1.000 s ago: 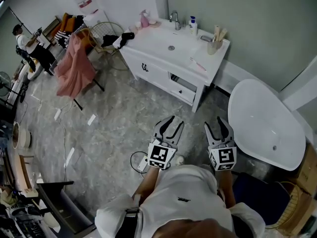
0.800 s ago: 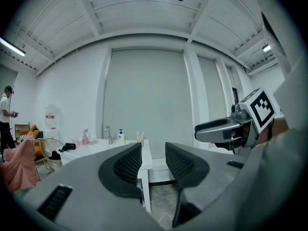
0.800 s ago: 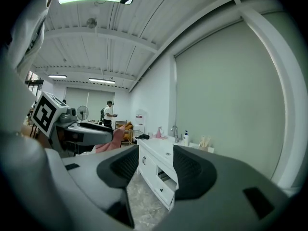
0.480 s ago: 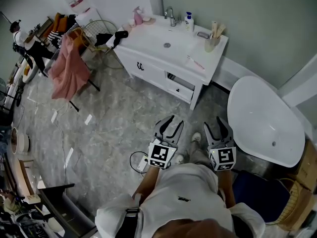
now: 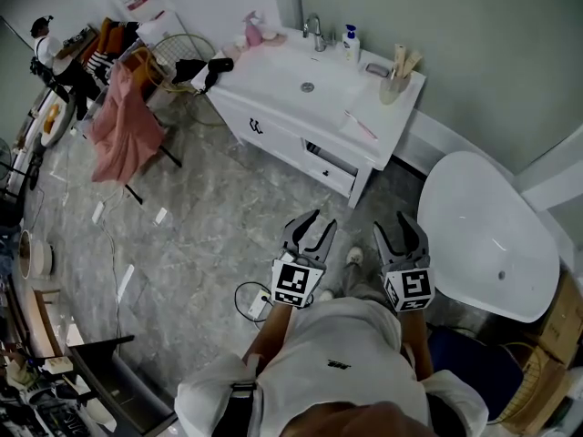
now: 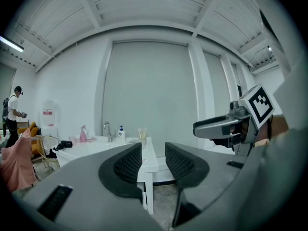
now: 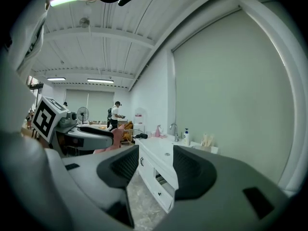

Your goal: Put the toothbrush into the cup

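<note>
Pink toothbrush [image 5: 362, 126] lies on the vanity [image 5: 264, 73] beside the cup [image 5: 392, 87]. Left gripper [image 5: 311, 224] and right gripper [image 5: 401, 226] are well apart from the vanity, jaws spread and empty. This looks like the approach step; next, come nearer and reach for the toothbrush.

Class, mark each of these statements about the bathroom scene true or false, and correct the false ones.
1. Both the left gripper and the right gripper have their jaws apart with nothing between them. True.
2. The toothbrush is in the cup. False: it lies flat on the vanity top, apart from the cup.
3. In the head view the cup stands right of the faucet. True.
4. The bathtub is left of the vanity. False: it is on the right.
</note>
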Available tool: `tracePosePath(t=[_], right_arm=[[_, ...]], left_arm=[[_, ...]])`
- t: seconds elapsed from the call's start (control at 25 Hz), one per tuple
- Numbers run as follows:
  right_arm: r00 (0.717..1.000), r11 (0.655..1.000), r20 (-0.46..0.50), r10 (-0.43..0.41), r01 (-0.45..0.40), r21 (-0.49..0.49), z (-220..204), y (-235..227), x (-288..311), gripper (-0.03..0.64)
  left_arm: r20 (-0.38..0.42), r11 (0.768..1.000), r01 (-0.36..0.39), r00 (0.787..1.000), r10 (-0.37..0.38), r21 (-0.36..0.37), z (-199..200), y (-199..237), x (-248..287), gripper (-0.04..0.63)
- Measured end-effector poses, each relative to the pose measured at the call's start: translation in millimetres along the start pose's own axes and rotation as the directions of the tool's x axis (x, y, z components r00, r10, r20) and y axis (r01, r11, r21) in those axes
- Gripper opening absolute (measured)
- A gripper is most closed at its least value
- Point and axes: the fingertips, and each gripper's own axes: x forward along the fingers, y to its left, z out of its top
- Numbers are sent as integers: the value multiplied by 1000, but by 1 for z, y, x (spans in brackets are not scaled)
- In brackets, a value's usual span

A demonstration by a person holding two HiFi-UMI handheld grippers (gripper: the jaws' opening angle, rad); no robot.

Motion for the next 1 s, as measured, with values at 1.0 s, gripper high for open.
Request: tracePosePath(t=[1.0], right_arm=[[985,986,-21,170,-170,3,23,-118,136,229]], left_arm=[[-46,992,-130,991,130,-4,36,52,154,166]])
